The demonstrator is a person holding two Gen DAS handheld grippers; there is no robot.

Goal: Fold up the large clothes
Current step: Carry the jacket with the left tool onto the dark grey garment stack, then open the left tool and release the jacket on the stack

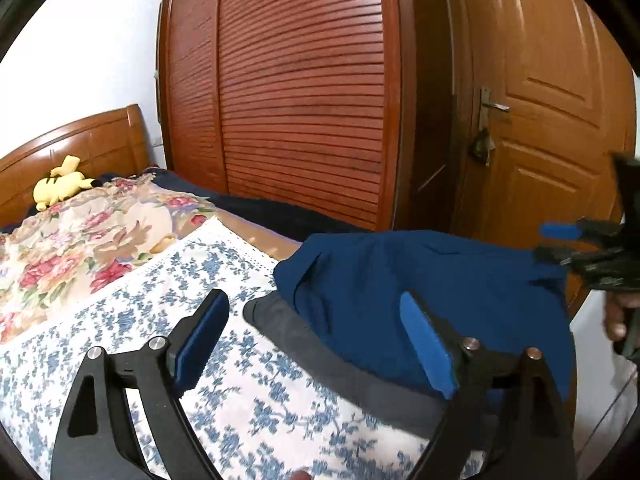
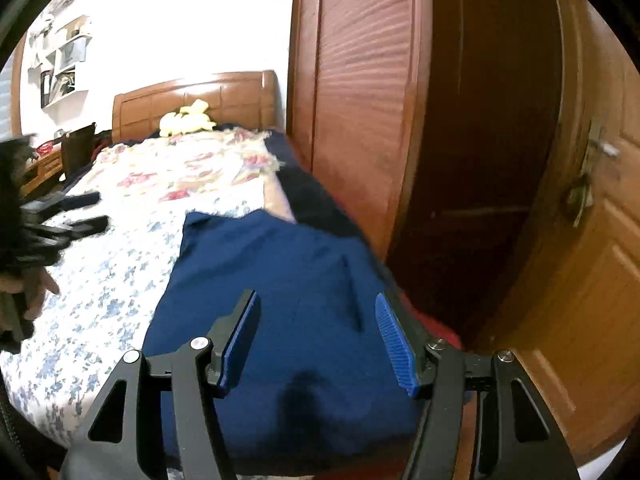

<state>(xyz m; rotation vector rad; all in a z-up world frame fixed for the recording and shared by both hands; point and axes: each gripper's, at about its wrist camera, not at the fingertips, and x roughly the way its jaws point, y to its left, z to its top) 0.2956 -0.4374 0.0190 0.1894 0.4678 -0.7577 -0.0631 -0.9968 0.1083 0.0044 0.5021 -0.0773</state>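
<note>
A dark blue garment [image 1: 420,280] [image 2: 280,280] lies folded at the near right end of the bed, on top of a grey garment [image 1: 320,352] whose edge sticks out on its left. My left gripper [image 1: 312,304] hangs open over the left edge of this pile, one finger over the sheet and the other over the blue cloth, with nothing pinched. In the right wrist view, my right gripper [image 2: 316,304] stands open just above the blue garment, its pads apart from the fabric. Each gripper also shows in the other's view: the right gripper [image 1: 576,248] and the left gripper [image 2: 68,216].
The bed carries a white sheet with blue flowers [image 1: 120,320] and a rose-patterned quilt [image 1: 80,232] farther back, with a yellow plush toy [image 1: 60,186] at the wooden headboard. A slatted wardrobe [image 1: 300,100] and a wooden door [image 1: 552,120] stand close on the right.
</note>
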